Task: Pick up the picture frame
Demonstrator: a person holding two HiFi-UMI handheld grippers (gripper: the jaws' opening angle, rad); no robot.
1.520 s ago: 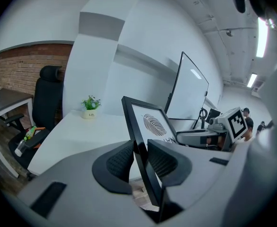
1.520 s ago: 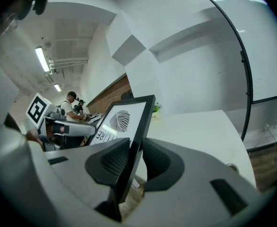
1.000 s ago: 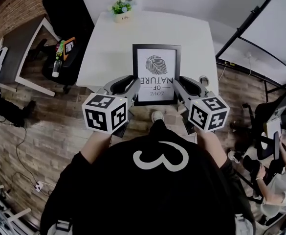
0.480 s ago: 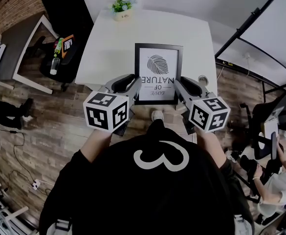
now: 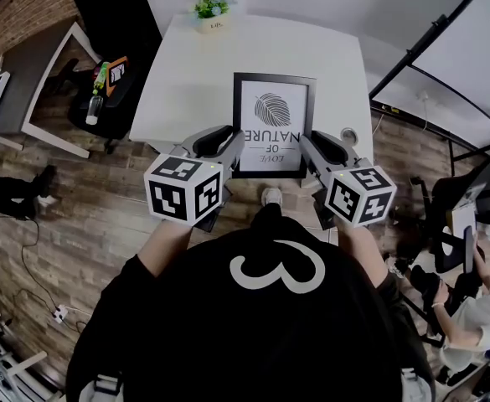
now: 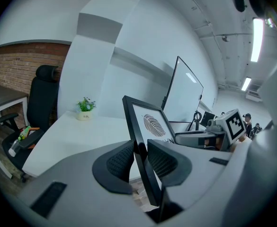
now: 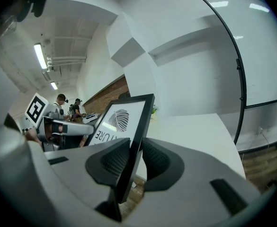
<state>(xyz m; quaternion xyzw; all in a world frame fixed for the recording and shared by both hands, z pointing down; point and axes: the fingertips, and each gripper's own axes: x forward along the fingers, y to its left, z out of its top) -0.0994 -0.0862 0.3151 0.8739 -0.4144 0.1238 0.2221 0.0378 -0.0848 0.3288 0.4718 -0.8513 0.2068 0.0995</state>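
Note:
The black picture frame (image 5: 275, 124), holding a leaf print with lettering, is held off the white table (image 5: 186, 82) near its front edge. My left gripper (image 5: 233, 146) is shut on the frame's left edge. My right gripper (image 5: 306, 146) is shut on the right edge. In the left gripper view, the frame (image 6: 150, 123) stands tilted, and its black border is pinched between the ribbed pads of the left gripper (image 6: 139, 151). The right gripper view shows the frame (image 7: 120, 121) clamped the same way by the right gripper (image 7: 137, 154). The frame's lower end hangs over the wooden floor.
A small potted plant (image 5: 210, 11) stands at the table's far edge. A black office chair (image 5: 110, 23) and a bottle (image 5: 97, 105) are to the left. A whiteboard stand (image 5: 429, 48) is on the right. A seated person (image 5: 479, 308) is at the lower right.
The frame and both grippers have drifted a little to the right and away from me. Both grips are unchanged.

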